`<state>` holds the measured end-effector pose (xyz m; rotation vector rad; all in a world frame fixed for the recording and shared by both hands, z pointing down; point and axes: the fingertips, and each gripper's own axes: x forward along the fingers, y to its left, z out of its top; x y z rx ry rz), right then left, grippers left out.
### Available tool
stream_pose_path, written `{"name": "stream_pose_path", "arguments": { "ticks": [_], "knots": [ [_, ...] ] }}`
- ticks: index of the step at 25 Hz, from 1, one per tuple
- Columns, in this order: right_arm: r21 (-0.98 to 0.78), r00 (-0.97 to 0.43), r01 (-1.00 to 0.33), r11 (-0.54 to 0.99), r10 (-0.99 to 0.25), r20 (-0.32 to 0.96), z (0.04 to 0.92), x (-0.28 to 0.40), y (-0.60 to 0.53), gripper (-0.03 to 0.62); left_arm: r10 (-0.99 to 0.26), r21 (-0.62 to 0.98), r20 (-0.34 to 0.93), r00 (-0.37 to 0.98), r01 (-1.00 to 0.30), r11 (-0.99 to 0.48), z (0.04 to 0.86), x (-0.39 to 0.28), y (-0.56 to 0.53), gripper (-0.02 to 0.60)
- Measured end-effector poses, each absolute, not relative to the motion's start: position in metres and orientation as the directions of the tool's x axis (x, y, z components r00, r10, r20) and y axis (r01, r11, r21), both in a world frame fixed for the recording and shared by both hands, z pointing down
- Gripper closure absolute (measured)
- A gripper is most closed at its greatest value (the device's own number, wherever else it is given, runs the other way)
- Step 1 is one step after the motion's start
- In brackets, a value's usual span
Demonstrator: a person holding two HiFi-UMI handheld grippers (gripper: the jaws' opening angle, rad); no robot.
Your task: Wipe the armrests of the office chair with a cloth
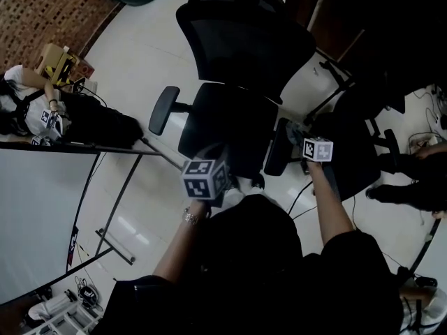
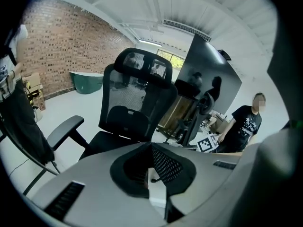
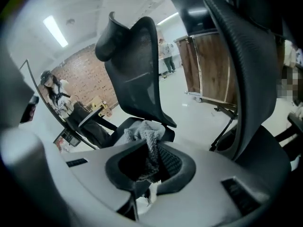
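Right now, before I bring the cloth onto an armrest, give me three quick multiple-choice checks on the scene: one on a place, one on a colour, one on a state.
1. Where is the cloth?
A. lying on the chair seat
B. between the jaws of the right gripper
C. draped over the left armrest

2. What colour is the office chair?
A. white
B. red
C. black

3. How do the jaws of the left gripper stand?
A. together, with nothing between them
B. shut on the cloth
C. wide apart around an armrest

Answers:
1 B: the right gripper view shows the grey cloth pinched in its jaws.
2 C: the head view shows the seat, back and armrests all black.
3 A: the left gripper view shows the jaws meeting, with nothing between them.
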<state>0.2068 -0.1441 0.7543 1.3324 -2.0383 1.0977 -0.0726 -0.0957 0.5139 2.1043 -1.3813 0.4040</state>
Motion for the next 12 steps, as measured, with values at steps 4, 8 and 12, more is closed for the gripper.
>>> {"name": "stream_pose_path", "arguments": {
  "ticks": [4,8,12],
  "knots": [
    [-0.423,-0.393,-0.902,0.084,-0.563,0.727,0.757,0.204,-0.092,0.557,-0.715,0.315,0.548,0.435,-0.899,-0.305,0.52,-0.067,-0.096,0.575],
    [-0.5,-0.409,-0.865,-0.047,-0.512,0.755,0.777,0.182,-0.025,0.557,-0.713,0.319,0.538,0.45,-0.891,-0.322,0.515,-0.059,-0.108,0.575],
    [-0.552,-0.467,-0.829,-0.089,-0.432,0.771,0.776,0.149,0.03,0.557,-0.706,0.324,0.527,0.474,-0.88,-0.348,0.51,-0.045,-0.117,0.575]
  ]
}}
